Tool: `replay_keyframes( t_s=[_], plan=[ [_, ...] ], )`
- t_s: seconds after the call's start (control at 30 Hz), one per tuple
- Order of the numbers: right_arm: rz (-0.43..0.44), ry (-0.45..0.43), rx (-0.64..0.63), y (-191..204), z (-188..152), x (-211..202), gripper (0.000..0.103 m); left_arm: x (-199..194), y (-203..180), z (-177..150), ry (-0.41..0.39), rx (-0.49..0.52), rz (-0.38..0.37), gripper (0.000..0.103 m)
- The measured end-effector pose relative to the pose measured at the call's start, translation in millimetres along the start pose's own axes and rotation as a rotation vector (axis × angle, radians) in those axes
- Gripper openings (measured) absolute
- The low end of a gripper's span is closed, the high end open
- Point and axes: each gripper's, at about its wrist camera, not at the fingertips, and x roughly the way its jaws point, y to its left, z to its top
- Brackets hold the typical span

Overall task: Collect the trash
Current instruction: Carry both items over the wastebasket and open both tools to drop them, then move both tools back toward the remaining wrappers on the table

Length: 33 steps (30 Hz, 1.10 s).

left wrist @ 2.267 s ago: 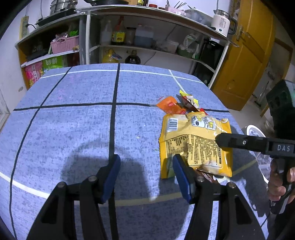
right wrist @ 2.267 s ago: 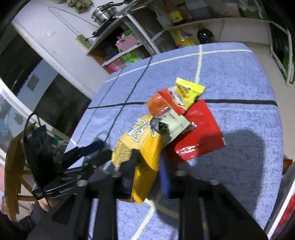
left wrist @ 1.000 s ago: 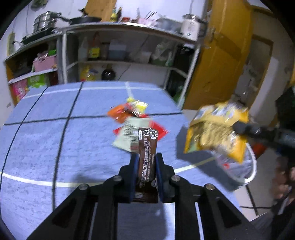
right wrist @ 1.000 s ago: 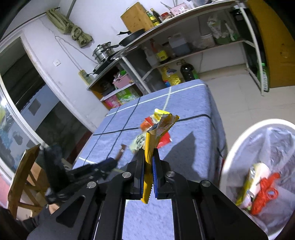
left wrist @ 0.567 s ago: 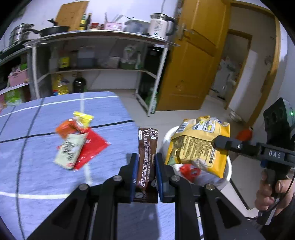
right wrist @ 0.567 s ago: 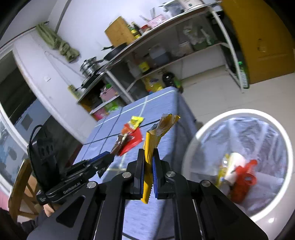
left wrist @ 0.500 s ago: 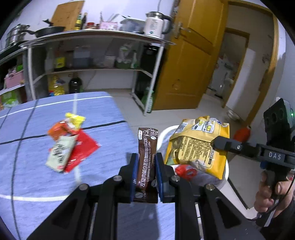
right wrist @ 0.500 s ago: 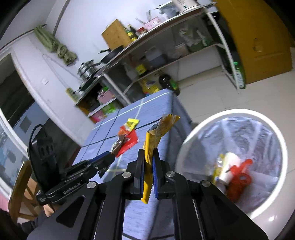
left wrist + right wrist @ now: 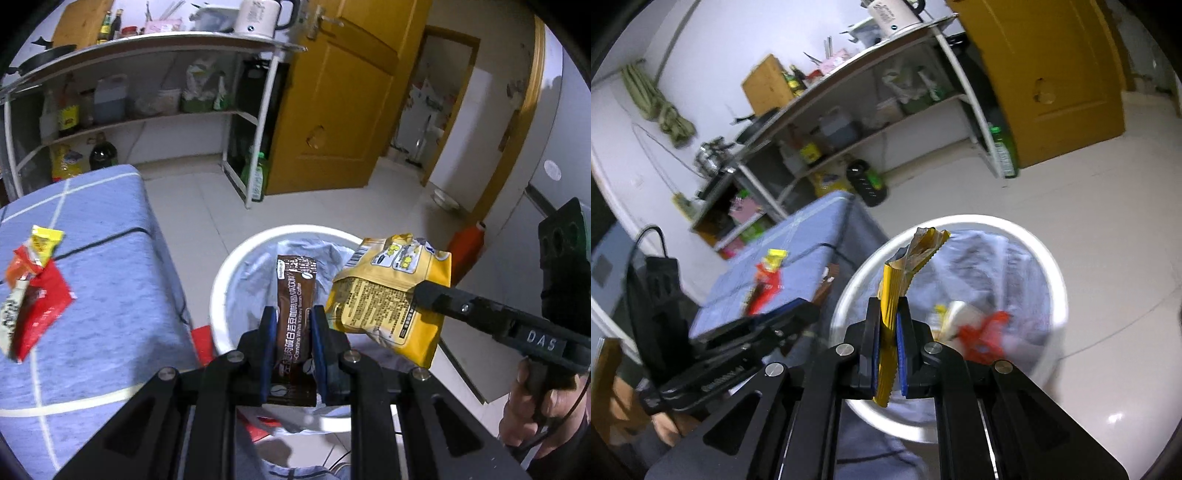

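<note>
Trash fills both my claws: my left claw (image 9: 292, 332) pinches a brown sachet (image 9: 296, 291), my right claw (image 9: 887, 332) clamps a yellow bag (image 9: 899, 280). White bin (image 9: 221, 280) sits just ahead below them; more wrappers (image 9: 33, 280) lie left on the table (image 9: 110, 258).

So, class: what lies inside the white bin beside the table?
The bin has a pale plastic liner. At the bottom lie a red scrap and a yellow-and-white wrapper. The near part of its inside is hidden behind the right claw and its yellow bag.
</note>
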Motion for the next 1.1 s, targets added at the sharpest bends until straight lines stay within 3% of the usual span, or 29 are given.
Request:
replay_keyframes(
  t_s=[0.3, 0.4, 0.53, 0.67, 0.9, 1.1],
  plan=[
    [-0.071, 0.036, 0.016, -24.8, -2.5, 10.6, 0.008, 30.0, -9.0, -3.2, 0.062, 0.002, 0.015, 0.021],
    [-0.079, 0.053, 0.029, -31.9, -3.0, 16.5, 0.012, 37.1, -10.2, -3.4, 0.082, 0.001, 0.015, 0.021],
    [-0.127, 0.071, 0.049, -39.4, -7.9, 21.3, 0.013, 41.7, -10.1, -1.6, 0.096, -0.009, 0.015, 0.026],
    [-0.152, 0.063, 0.055, -40.9, -8.8, 16.8, 0.016, 37.0, -6.8, -2.6, 0.09, -0.021, 0.011, 0.039],
    [-0.159, 0.013, 0.016, -23.9, -3.9, 1.0, 0.02, 16.1, -3.7, -0.6, 0.045, -0.034, 0.0, 0.039],
    [-0.115, -0.026, -0.029, 4.2, 2.2, -12.0, 0.021, -19.2, 7.3, -3.1, -0.01, -0.052, 0.0, 0.039]
  ],
)
